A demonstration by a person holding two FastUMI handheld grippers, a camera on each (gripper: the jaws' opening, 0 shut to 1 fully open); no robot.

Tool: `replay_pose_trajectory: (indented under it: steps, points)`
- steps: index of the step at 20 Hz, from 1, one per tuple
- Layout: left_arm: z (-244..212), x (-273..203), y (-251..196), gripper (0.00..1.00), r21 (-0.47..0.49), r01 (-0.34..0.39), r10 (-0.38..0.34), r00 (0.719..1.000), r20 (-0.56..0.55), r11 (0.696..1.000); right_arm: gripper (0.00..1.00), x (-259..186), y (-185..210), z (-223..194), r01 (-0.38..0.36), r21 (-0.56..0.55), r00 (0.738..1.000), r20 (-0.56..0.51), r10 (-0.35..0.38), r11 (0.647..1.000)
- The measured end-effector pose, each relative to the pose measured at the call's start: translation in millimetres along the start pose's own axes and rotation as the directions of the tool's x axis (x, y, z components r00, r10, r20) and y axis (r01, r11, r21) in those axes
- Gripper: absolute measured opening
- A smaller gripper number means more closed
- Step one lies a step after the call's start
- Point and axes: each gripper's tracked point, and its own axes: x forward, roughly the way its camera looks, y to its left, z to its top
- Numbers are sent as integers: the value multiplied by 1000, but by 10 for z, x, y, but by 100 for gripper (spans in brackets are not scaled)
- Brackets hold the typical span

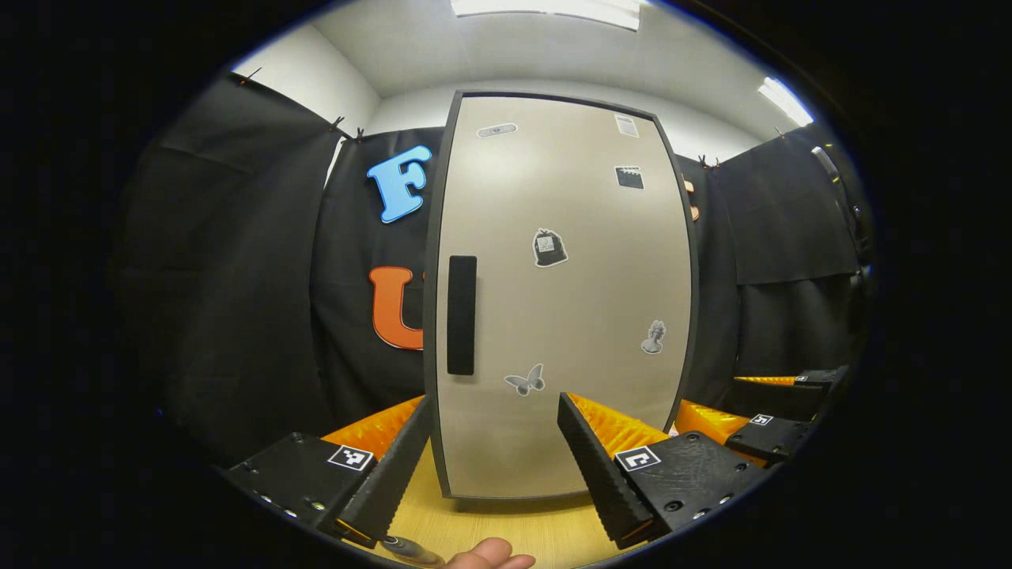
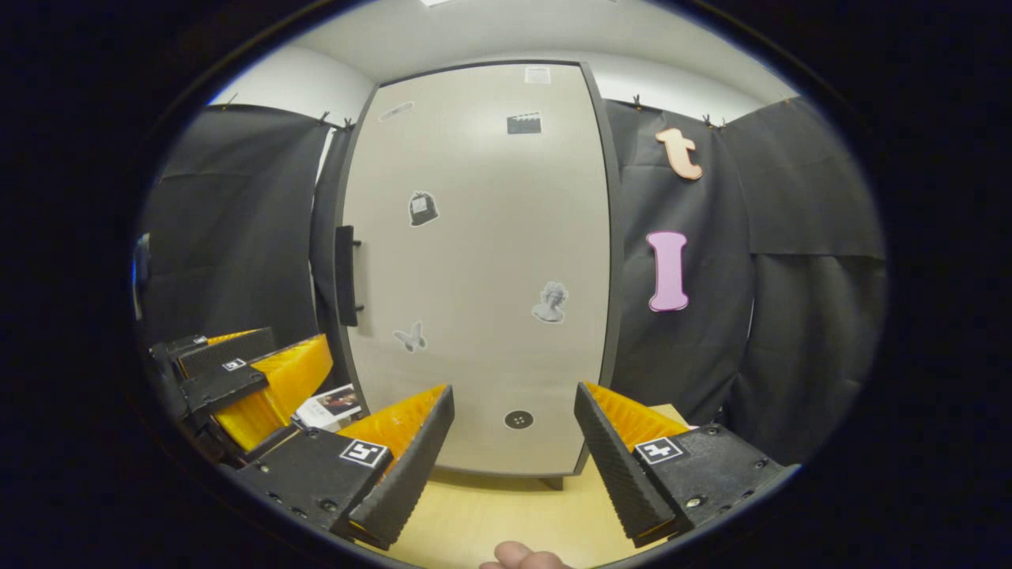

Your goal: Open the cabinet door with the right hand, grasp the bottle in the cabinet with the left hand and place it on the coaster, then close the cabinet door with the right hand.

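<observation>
1. Cabinet [image 1: 553,300] upright on the wooden tabletop [image 1: 506,529], door shut, contents hidden; bottle out of sight behind it.
2. Door flat, pale, matte, dark-framed, dotted with small stickers; long dark handle [image 1: 462,314] on its left edge.
3. Left tool [image 1: 496,466] spread wide before the door's lower edge, gripping nothing.
4. Right tool [image 2: 514,458] likewise spread, empty, near the cabinet foot.
5. Ribbed fingers [image 2: 411,466]; small card [image 2: 330,407] lying beside the cabinet.

Matt, smooth cabinet door [image 1: 561,300] on light wood-look table [image 1: 506,529]; black cloth wall [image 2: 791,300].
</observation>
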Motion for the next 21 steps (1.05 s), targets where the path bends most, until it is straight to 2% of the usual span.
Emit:
replay_pose_trajectory:
  steps: [2,11,13,14,15,16,17,21]
  points:
    - [-2,-4,-23,95,4,3,-3,1000,-1,1000,95,-1,15,-20,-5,-2,1000,-8,5,1000]
    - [-23,-38,-53,95,3,18,-17,1000,-6,1000,95,-50,19,-44,-10,7,1000,-20,10,1000]
    - [-20,-55,-55,95,5,20,-20,1000,-2,1000,99,-102,-61,57,21,9,1000,23,-22,1000]
    - [-14,-67,-58,95,9,20,-20,1000,0,1000,95,-131,-106,160,44,9,997,70,-45,999]
    - [-2,-82,-67,95,10,23,-23,1000,7,1000,99,-165,-154,273,72,9,990,123,-72,997]
    - [19,-91,-66,95,9,25,-25,999,20,1000,94,-199,-181,338,94,5,982,166,-94,996]
    - [53,-102,-77,95,7,31,-31,999,34,999,99,-219,-174,372,102,-8,976,193,-99,995]
    - [-51,-74,0,95,11,16,-17,999,29,1000,99,-217,-33,228,73,-80,988,139,-62,994]
